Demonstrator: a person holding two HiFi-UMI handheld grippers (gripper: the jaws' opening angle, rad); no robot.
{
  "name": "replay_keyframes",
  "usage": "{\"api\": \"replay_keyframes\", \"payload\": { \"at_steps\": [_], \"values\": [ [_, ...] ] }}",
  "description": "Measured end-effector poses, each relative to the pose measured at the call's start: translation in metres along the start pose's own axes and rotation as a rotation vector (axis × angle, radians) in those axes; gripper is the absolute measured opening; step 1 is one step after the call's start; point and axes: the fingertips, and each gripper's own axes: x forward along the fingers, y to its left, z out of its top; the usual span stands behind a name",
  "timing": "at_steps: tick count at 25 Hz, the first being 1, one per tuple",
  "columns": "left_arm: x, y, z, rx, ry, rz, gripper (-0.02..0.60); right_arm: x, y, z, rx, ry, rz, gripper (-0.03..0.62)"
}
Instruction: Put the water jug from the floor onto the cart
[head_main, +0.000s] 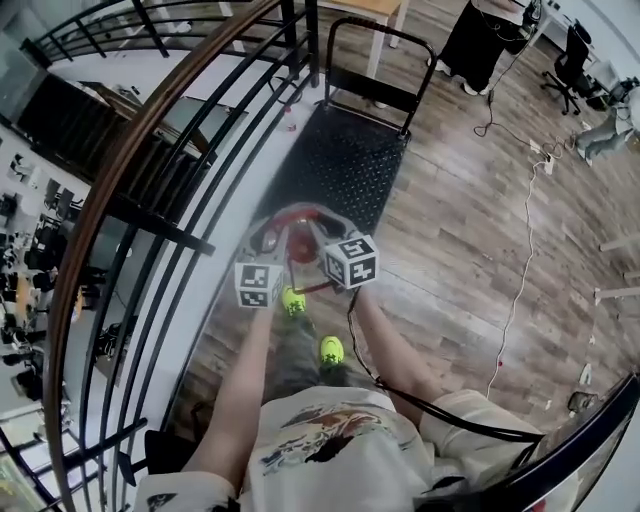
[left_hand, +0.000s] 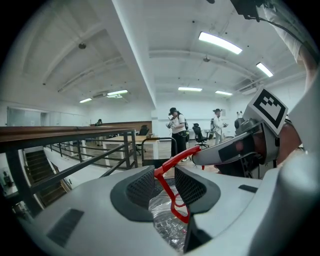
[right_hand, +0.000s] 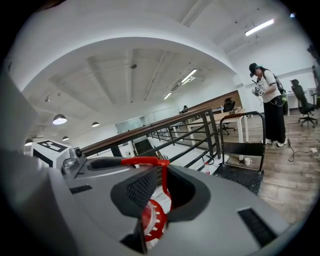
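Two grips, left gripper (left_hand: 166, 186) and right gripper (right_hand: 162, 191), fingers nearly closed on the jug handle (left_hand: 176, 160); swinging could slip it before the twelve-o'clock cart (head_main: 340, 160).

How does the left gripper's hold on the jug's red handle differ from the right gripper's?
The left gripper pinches a slanting stretch of the red handle, with the clear jug body below its jaws; the right gripper pinches an upright stretch, with the red cap below. In the head view the left marker cube sits lower than the right marker cube. Both are shut on the handle.
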Motion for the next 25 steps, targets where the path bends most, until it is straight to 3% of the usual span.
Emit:
{"api": "replay_keyframes", "payload": {
  "at_steps": [17,25],
  "values": [
    [0.124,0.068,0.021,-0.008,0.008,-0.175,0.13,0.092,-0.075,0.051,0.045,0.004,-0.134,0.063],
    [0.154,0.087,0.036,0.027,0.002,-0.263,0.13,0.115,-0.091,0.066,0.1,-0.033,-0.208,0.061]
  ]
}}
